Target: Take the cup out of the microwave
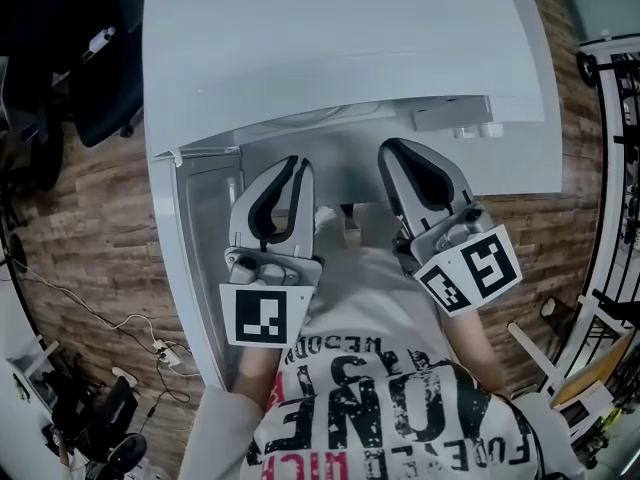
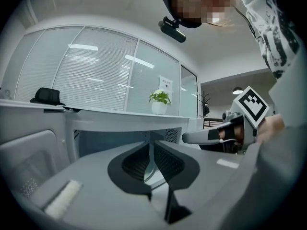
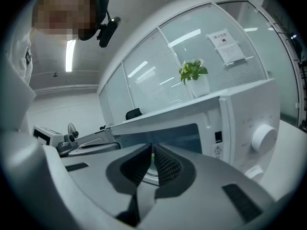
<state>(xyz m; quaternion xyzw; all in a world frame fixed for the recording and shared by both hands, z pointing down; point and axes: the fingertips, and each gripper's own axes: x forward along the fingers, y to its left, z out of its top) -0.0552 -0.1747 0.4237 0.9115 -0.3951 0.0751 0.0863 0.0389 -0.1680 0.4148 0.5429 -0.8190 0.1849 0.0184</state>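
Count: one microwave, its one door swung open at the left; one potted plant on its top; two knobs on the right panel; two grippers, one marker cube each. The left gripper points at the cavity mouth, jaws narrow, with a slim gap at the tips and nothing pinched. The right gripper sits just beside it and aims the same way, tips about meeting, nothing gripped. Cup: can't make it out for sure. Only a green sliver shows through the slit between the right jaws, farther inside the cavity and apart from the pads. Neither gripper is on it.
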